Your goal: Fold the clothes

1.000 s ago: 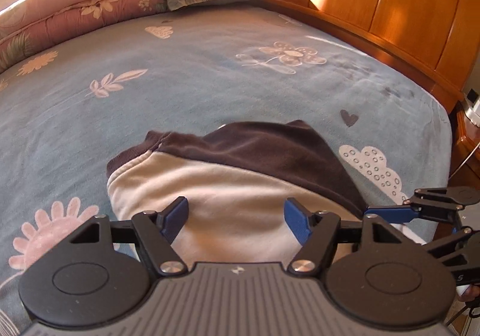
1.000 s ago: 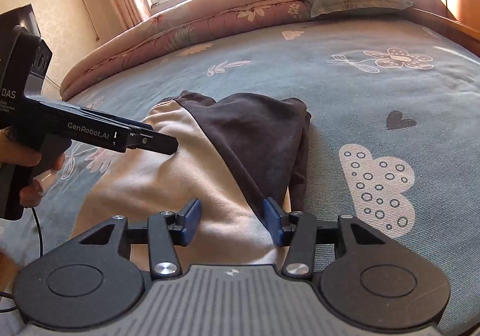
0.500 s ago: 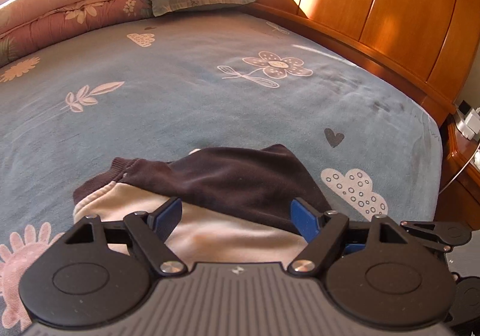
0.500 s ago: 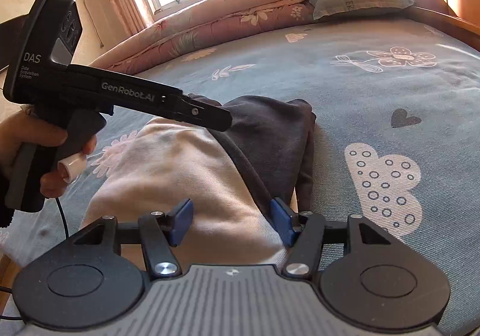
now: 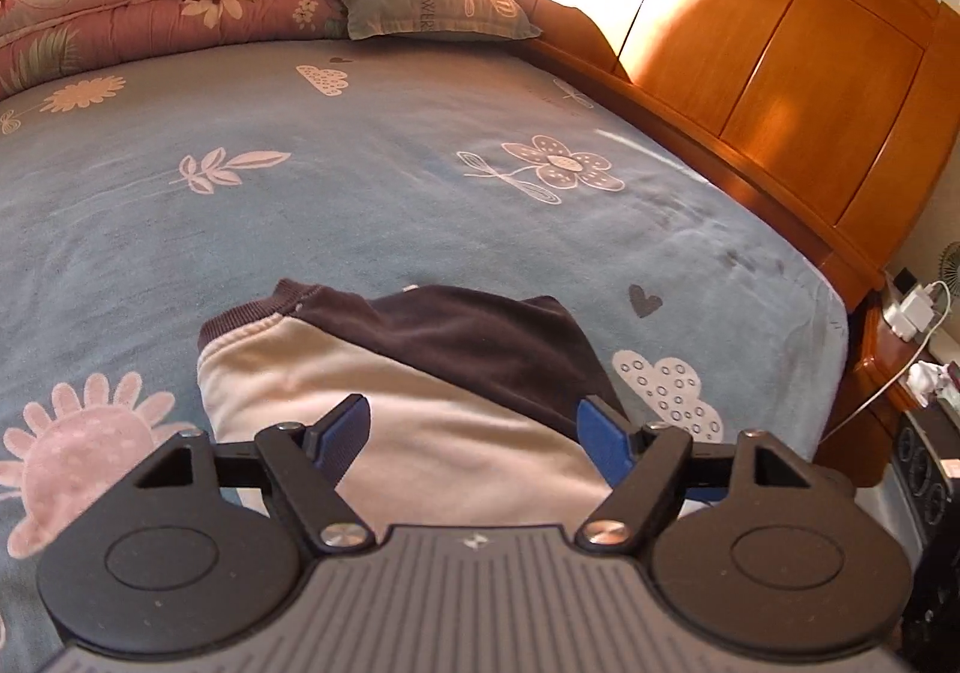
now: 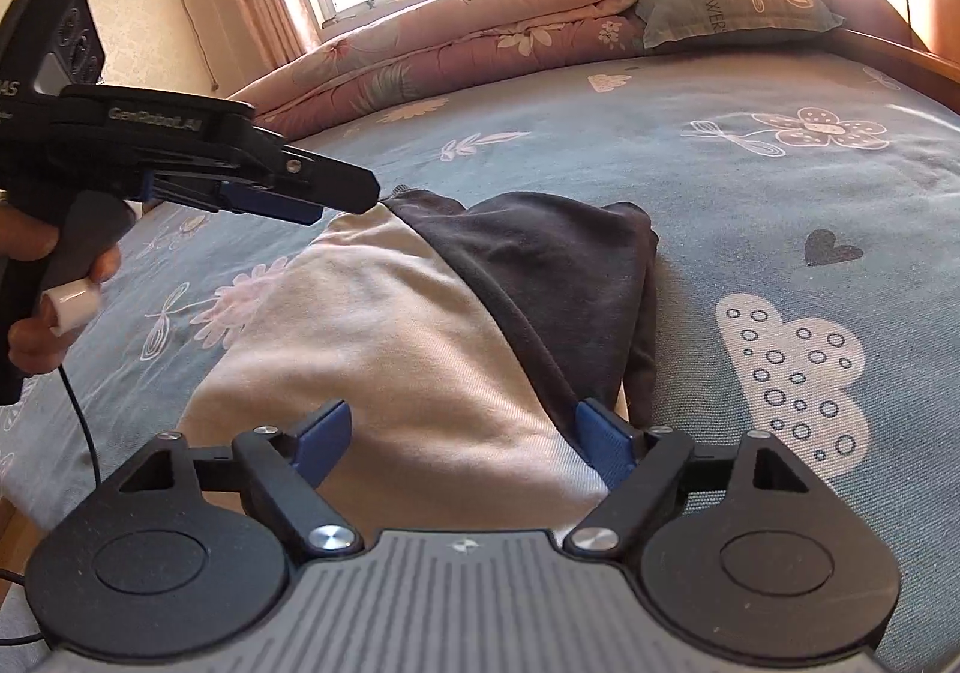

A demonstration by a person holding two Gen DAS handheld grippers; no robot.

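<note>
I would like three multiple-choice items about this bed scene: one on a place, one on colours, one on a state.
1. Where does the folded cream and dark brown garment lie?
A. on the blue patterned bedsheet
B. on the grey-green pillow
C. on the floor

2. How many colours does the garment show?
A. one
B. two
C. three

3. The right gripper is:
A. clamped on cloth
B. open over the garment
C. out of view

Answers: 1 A, sheet surrounds it; 2 B, cream and brown panels; 3 B, its blue pads stand apart, jaws opening.
</note>
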